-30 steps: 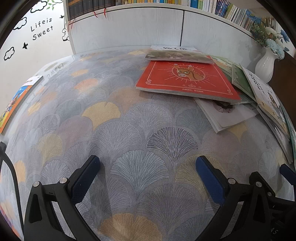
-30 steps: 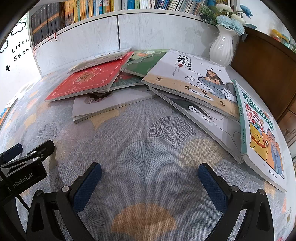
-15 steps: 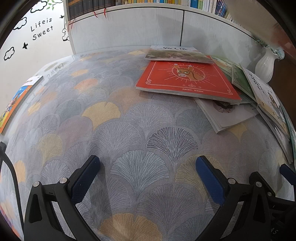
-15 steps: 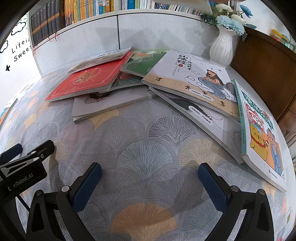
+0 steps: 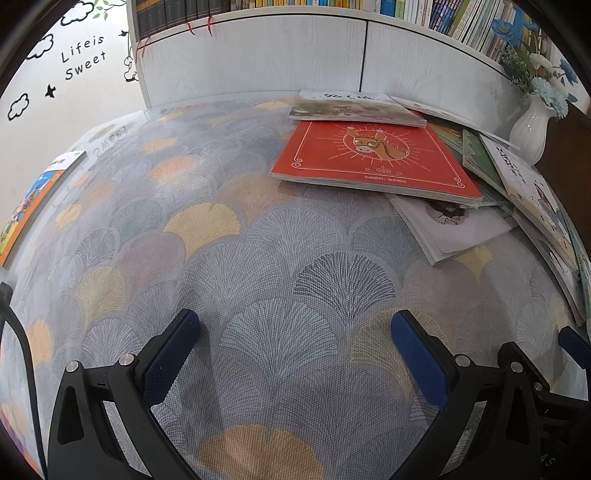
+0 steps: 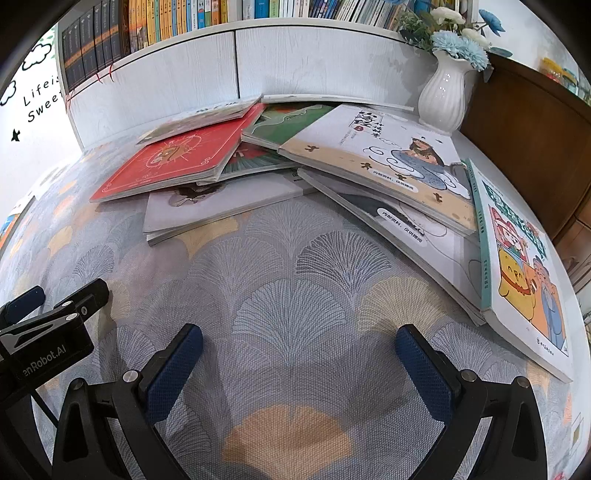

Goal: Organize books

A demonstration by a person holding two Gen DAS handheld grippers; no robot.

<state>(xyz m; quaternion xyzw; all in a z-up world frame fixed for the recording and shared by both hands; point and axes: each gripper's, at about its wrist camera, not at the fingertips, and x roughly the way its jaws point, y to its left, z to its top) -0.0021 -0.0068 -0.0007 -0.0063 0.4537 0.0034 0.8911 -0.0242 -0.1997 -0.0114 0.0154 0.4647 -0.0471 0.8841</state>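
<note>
We see overlapping books (image 6: 376,166) on the counter (image 6: 295,277), a vase (image 6: 443,96) behind them, shelves (image 6: 221,18) beyond.

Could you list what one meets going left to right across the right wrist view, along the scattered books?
Red book → green book → book with the seated figure → cartoon-cover book.

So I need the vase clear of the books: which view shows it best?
The right wrist view: the vase stands whole, flowers included, behind the books. The left wrist view squeezes it against the right edge, distorted.
</note>
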